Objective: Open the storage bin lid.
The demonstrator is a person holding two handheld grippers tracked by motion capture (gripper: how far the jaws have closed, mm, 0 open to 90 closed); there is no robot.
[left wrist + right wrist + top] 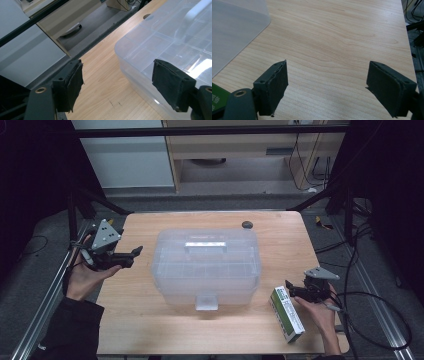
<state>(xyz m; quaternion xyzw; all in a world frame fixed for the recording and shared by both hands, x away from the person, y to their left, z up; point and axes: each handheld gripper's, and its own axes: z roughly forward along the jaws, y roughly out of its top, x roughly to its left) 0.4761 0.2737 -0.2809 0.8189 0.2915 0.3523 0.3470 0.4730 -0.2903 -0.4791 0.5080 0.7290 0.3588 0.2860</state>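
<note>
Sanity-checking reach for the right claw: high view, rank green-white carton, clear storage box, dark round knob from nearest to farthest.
From the right claw:
1. Green-white carton, beside it at the near right edge.
2. Clear storage box, mid-table, to its left.
3. Dark round knob, at the far edge.

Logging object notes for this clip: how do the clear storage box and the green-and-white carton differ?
The clear storage box is see-through, large, and sits mid-table with its lid shut; the green-and-white carton is opaque, small and slim, lying flat by the right claw. Both rest on the wooden table, ungripped.
</note>
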